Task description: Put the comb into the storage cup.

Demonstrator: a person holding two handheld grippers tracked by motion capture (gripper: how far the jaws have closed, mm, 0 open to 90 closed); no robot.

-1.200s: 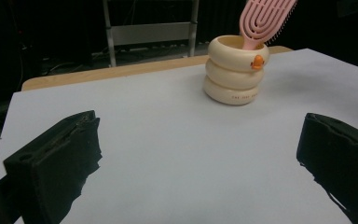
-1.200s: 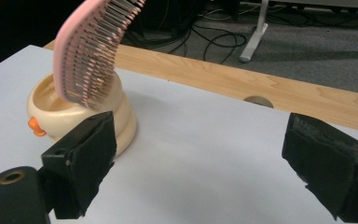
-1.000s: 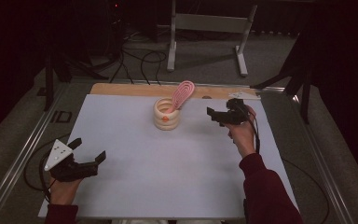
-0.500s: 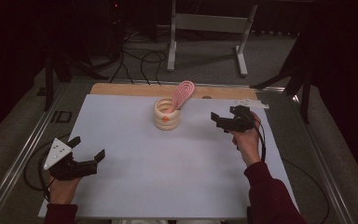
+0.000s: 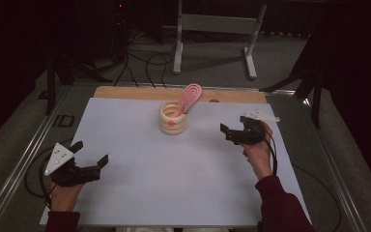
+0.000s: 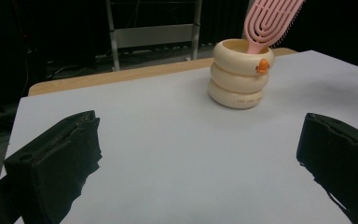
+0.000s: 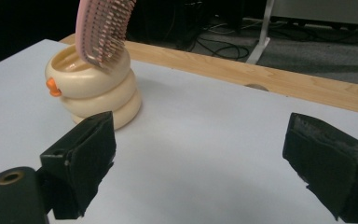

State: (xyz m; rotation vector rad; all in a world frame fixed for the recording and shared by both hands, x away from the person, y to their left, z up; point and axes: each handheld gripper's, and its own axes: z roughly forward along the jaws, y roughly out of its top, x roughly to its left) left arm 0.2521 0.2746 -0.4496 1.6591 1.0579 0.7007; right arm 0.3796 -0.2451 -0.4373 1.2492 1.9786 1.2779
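A cream ringed holder [image 5: 172, 119] [image 6: 240, 73] [image 7: 93, 88] with a small orange knob stands at the table's far middle. A pink brush [image 5: 188, 97] [image 6: 269, 20] [image 7: 102, 29] stands in it, leaning out to the right. My left gripper [image 5: 88, 155] [image 6: 200, 168] rests near the front left corner, open, with nothing between its jaws. My right gripper [image 5: 228, 130] [image 7: 200, 168] is held above the table to the right of the holder, open and empty, pointing toward it.
A white sheet [image 5: 183, 174] covers the table, with a wooden strip [image 5: 125, 93] along its far edge. Metal rails run along both table sides. A grey stand [image 5: 212, 29] and cables [image 5: 140, 58] lie on the floor beyond.
My right gripper has drawn back from the holder, toward the near right. My left gripper has hardly moved.
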